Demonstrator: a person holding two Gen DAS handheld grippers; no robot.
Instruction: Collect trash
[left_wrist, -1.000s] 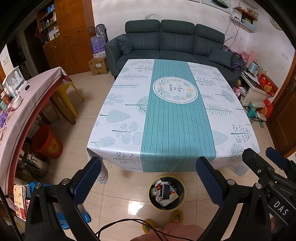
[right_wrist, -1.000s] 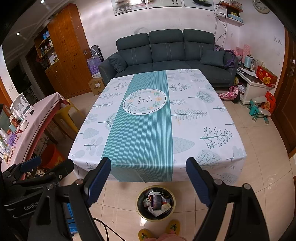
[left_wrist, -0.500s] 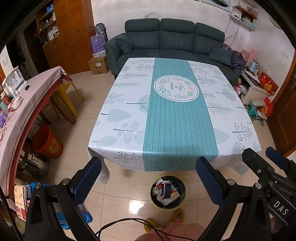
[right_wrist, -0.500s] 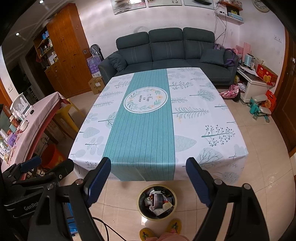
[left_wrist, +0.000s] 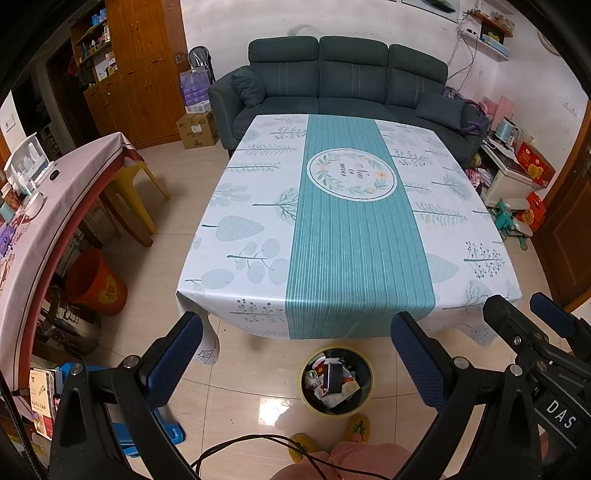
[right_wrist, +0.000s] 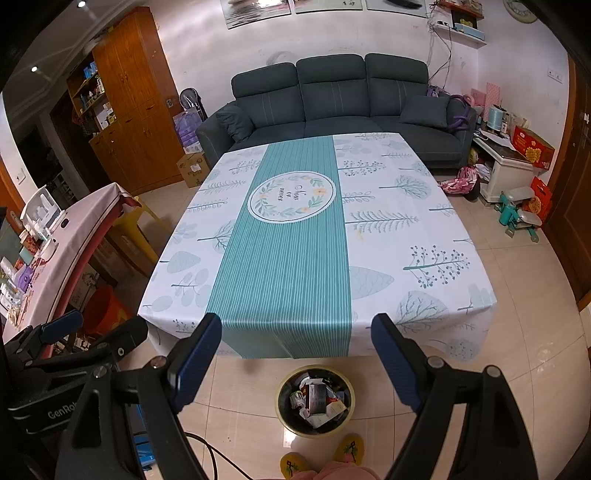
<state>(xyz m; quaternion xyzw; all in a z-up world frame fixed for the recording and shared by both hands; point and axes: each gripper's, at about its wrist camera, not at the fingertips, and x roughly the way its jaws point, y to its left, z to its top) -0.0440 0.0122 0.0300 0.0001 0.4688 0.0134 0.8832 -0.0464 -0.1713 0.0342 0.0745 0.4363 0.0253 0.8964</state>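
A round yellow-rimmed trash bin stands on the tiled floor just in front of the table, holding crumpled wrappers and a dark box. It also shows in the right wrist view. The table wears a white and teal leaf-print cloth with nothing on it. My left gripper is open and empty, held high above the floor before the table. My right gripper is open and empty too, beside the left one.
A dark green sofa stands behind the table. A pink-clothed side table with small items, a yellow stool and a red bucket are at left. Boxes and toys crowd the right wall. My slippered feet are near the bin.
Both grippers have drawn back a little and tilted slightly down, so the table and bin have slid up in view. Both jaws stay open and empty.
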